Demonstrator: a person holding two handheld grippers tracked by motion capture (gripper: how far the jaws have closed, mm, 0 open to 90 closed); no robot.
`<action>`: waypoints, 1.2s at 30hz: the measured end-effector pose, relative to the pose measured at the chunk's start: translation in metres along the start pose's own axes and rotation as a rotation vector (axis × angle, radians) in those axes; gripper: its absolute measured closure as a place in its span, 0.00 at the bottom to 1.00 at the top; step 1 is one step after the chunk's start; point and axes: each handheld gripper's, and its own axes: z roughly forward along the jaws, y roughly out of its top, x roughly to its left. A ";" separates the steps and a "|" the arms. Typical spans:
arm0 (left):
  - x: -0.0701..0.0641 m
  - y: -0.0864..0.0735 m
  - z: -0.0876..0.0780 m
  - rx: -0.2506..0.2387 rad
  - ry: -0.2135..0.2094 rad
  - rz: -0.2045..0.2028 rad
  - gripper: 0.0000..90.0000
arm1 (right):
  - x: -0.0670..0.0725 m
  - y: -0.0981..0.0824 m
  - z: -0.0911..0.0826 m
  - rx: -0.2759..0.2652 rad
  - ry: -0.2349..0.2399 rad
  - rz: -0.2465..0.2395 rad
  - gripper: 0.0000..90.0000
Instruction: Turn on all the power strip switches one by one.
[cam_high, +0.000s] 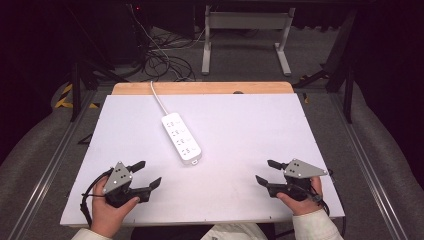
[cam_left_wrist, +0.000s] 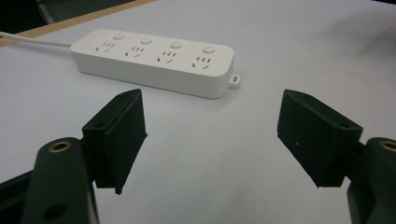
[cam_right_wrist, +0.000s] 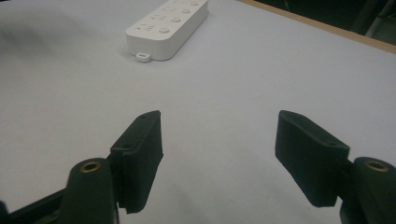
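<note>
I count one white power strip (cam_high: 182, 138) on the table, with four sockets and four round buttons along it, and one white cable (cam_high: 157, 98) running off its far end; I hold two grippers, left gripper (cam_high: 147, 173) and right gripper (cam_high: 266, 171)

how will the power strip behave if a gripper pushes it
The power strip lies flat and blocky, so it should slide on the table, not tip or roll. Its cord trails off the far edge and may drag or swing it. The plastic looks smooth, probably slippery.
</note>
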 end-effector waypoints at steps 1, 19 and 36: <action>-0.002 0.001 0.000 -0.003 -0.007 -0.006 0.27 | 0.001 0.000 0.000 0.003 0.000 -0.005 0.37; 0.001 0.008 -0.006 -0.011 0.005 0.000 0.30 | 0.003 0.001 0.001 0.010 0.001 -0.026 0.37; 0.001 0.041 0.003 0.079 -0.109 -0.002 0.48 | 0.005 0.001 0.001 0.013 0.028 -0.024 0.38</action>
